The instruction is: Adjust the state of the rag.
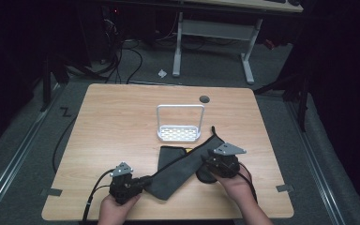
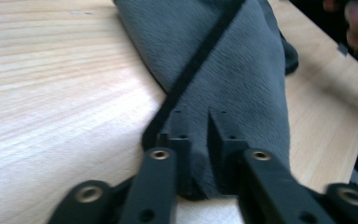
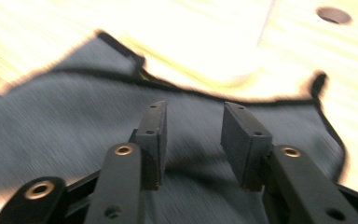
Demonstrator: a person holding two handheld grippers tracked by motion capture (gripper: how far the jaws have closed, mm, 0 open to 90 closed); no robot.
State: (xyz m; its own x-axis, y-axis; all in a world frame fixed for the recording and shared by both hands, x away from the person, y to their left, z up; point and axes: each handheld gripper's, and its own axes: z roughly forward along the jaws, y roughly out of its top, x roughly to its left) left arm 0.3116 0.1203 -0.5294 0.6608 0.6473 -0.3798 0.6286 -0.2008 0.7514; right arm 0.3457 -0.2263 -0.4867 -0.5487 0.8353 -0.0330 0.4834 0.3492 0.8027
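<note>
A long grey fabric pouch point(image 1: 178, 169) with black trim lies slantwise on the wooden table point(image 1: 117, 122), with something yellow at its far mouth. In the left gripper view the pouch point(image 2: 242, 70) stretches away, and my left gripper point(image 2: 200, 135) is shut on its near end, with cloth pinched between the pads. In the high view the left gripper point(image 1: 143, 182) sits at the pouch's lower left corner. My right gripper point(image 3: 193, 126) hovers open over the pouch point(image 3: 51, 121), with nothing between its pads. In the high view the right gripper point(image 1: 210, 162) is over the pouch's right part.
A white rack point(image 1: 179, 132) with a tall handle stands just beyond the pouch, mid-table. A round cable hole point(image 1: 204, 99) sits near the far edge. Cables trail from both grippers toward the near edge. Bare wood lies to the left and far right.
</note>
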